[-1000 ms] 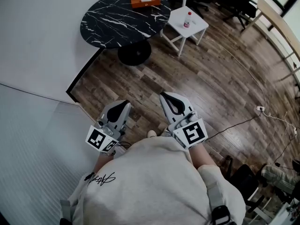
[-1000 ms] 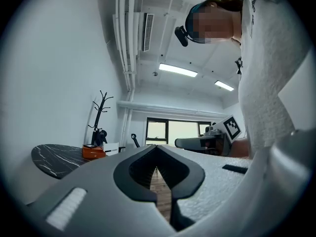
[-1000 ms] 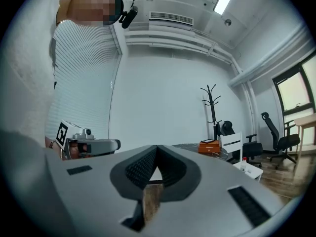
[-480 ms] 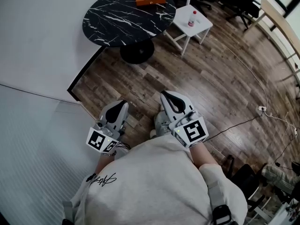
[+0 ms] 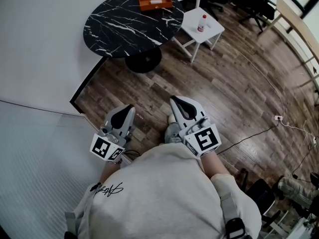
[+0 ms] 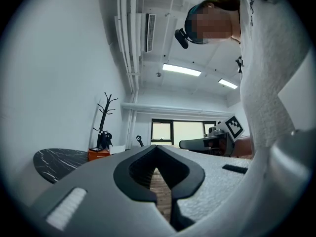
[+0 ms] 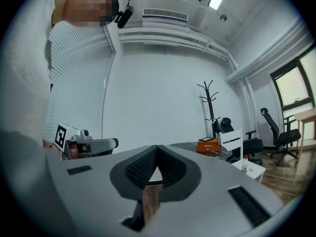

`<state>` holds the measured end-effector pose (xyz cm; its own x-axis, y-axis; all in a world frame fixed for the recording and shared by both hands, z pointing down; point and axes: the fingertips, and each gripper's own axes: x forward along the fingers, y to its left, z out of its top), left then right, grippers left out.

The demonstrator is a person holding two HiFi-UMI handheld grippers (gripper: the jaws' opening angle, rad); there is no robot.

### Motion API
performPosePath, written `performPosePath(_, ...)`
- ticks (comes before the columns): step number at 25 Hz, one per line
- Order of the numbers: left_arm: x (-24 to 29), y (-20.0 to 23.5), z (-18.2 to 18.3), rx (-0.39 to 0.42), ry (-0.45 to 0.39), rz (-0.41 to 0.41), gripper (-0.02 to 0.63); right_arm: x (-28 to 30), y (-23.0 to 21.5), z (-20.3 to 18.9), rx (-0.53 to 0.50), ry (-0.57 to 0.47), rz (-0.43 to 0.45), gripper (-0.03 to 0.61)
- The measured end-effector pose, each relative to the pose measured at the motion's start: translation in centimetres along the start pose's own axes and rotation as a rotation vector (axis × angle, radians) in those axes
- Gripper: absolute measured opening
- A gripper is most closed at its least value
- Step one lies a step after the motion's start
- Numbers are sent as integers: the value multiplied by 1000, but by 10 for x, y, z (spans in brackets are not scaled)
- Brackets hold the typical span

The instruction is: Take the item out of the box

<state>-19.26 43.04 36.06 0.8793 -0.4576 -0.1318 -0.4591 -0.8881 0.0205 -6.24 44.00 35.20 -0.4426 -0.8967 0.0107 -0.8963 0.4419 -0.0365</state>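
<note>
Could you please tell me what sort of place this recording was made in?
Most likely an office or meeting room: there are swivel office chairs, a round black marble table on a wood floor, and a coat stand.

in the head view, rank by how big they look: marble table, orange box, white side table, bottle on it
1. black marble table
2. white side table
3. orange box, a little smaller than the side table's top
4. bottle
All stand about equally far away, so nearness hardly matters.
</note>
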Motion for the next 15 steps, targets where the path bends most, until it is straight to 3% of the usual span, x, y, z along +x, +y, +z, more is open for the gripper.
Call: performPosePath(15,68,36,-3,12,15,-49,0,41,-65,4,12,-6,-22,9)
